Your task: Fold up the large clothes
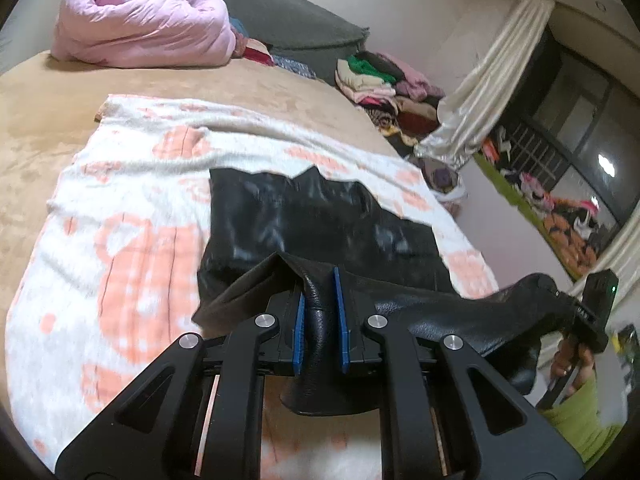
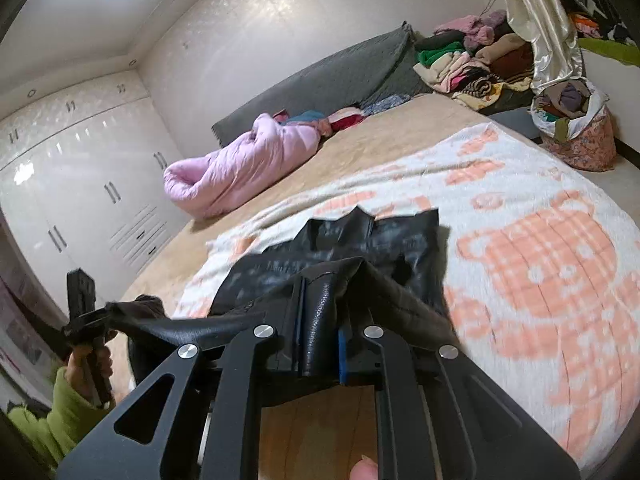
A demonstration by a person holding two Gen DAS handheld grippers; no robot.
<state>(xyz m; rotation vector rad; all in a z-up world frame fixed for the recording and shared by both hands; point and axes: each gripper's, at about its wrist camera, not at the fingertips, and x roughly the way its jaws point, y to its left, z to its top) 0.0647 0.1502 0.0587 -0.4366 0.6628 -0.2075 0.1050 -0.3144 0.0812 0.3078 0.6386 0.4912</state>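
A black leather-like garment [image 1: 304,216] lies on a white and peach blanket [image 1: 120,208] on the bed; it also shows in the right wrist view [image 2: 360,240]. My left gripper [image 1: 320,304] is shut on the garment's near edge, bunched between the blue pads. My right gripper [image 2: 320,320] is shut on another part of the same edge. The edge stretches between the two grippers, lifted off the blanket. The right gripper shows at the right of the left wrist view [image 1: 592,312]; the left gripper shows at the left of the right wrist view [image 2: 84,316].
A pink quilt [image 1: 140,24] and a grey headboard cushion [image 1: 280,16] sit at the far end of the bed. A pile of clothes [image 1: 384,80] and a cream curtain [image 1: 488,80] stand beside the bed. A floral bag [image 2: 576,136] is on the floor. White wardrobes [image 2: 80,184] line one wall.
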